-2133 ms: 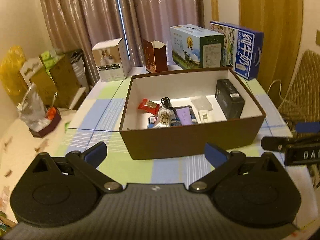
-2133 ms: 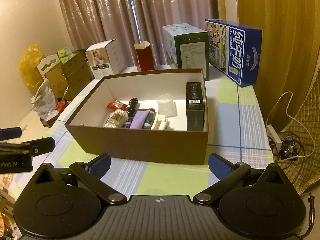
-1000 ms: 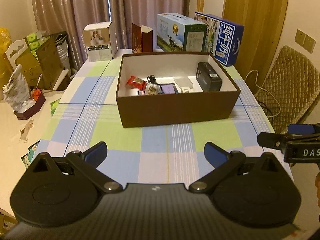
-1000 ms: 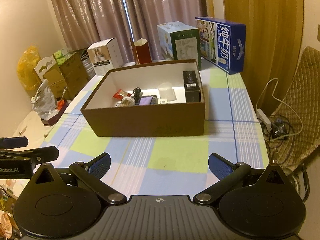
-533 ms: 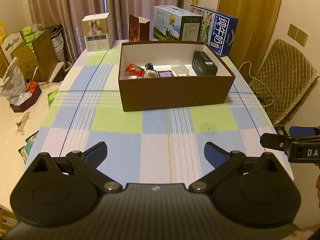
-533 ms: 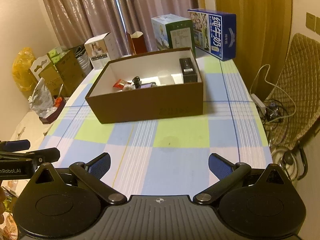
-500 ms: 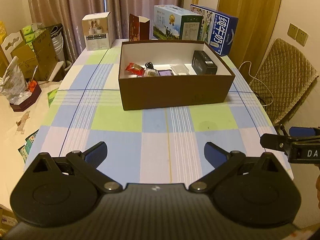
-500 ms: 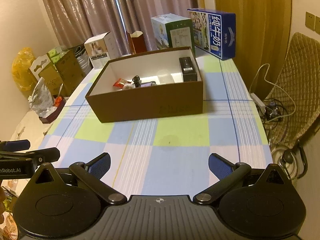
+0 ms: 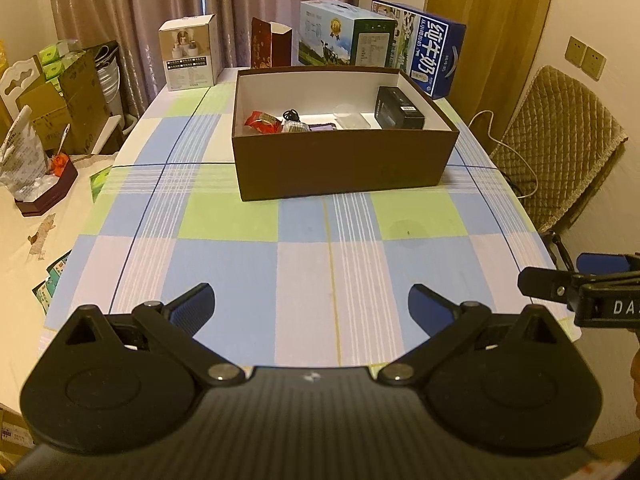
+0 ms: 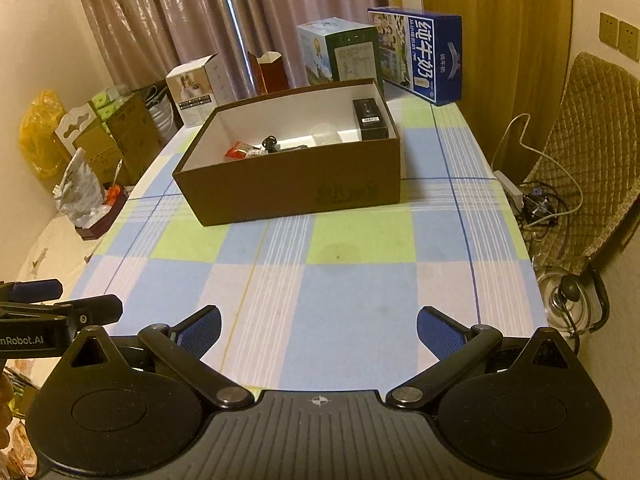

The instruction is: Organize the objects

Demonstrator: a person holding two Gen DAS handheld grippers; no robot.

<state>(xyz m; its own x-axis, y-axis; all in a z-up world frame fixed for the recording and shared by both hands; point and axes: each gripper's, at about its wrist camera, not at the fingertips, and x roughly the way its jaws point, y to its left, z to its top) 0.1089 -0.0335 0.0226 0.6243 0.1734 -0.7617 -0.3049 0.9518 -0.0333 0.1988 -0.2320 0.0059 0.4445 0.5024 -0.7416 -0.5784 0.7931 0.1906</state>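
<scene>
While both tools are held above the near edge of the checked tablecloth (image 9: pixel 256 272), the left gripper (image 9: pixel 311 304) and right gripper (image 10: pixel 318 326) are seen with fingers spread wide and nothing held; a broad stretch of bare cloth lies between them and the brown box (image 9: pixel 340 168), set well apart toward the far end; a red packet (image 9: pixel 262 122) and a black case (image 9: pixel 398 108) are contained in it; cartons (image 9: pixel 430 56) are ranged behind it; a quilted chair (image 9: pixel 560 144) crowds the table's right edge.
</scene>
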